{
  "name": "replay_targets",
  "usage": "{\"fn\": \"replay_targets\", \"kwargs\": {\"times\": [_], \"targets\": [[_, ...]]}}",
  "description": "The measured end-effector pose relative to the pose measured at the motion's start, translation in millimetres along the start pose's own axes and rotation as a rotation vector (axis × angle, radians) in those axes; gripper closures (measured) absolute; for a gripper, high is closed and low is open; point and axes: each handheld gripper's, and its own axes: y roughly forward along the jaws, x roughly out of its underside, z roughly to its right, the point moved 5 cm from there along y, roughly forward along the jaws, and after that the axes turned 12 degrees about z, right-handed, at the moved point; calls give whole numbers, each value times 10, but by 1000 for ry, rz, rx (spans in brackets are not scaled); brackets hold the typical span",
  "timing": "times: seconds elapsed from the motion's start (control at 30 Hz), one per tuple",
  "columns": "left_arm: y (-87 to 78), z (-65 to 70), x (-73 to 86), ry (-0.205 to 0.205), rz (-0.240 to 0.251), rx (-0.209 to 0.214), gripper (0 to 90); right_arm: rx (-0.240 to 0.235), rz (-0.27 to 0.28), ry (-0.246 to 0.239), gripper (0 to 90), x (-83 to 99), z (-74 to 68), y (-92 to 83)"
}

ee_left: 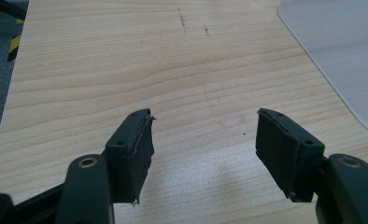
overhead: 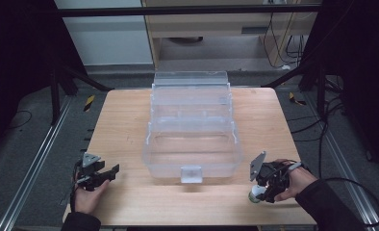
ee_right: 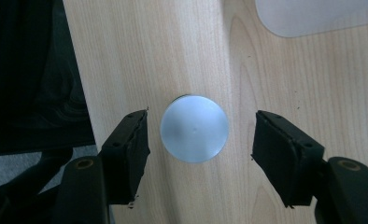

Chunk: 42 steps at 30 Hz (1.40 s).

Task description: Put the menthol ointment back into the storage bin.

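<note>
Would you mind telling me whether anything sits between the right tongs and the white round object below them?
Nothing visible does: the right tongs are open, with the white round object standing between their jaws on the bare wooden table.

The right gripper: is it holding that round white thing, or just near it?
Nothing is held. The right gripper is open, its jaws either side of the round white cap without touching it. The left gripper is open over bare table.
</note>
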Motion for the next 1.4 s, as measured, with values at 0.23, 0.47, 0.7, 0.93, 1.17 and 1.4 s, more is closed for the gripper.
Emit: {"fn": "replay_targets", "kwargs": {"times": [0.23, 0.47, 0.7, 0.93, 1.17, 1.4], "targets": [[-1, -2, 0, 1, 0, -1, 364, -18, -31, -9, 370, 17, -19, 103], [-3, -6, -1, 0, 1, -4, 364, -35, -59, -22, 421, 57, -12, 223], [-2, -8, 1, -1, 1, -4, 365, -52, -82, -15, 474, 68, -1, 288], [-4, -9, -1, -3, 2, -4, 365, -58, -89, -7, 498, 69, 13, 297], [-3, -10, 0, -2, 1, -5, 365, -66, -97, -5, 501, 68, 11, 291], [-3, -9, -1, -1, 1, -6, 366, -38, -71, 1, 502, -34, 35, 103]]}}
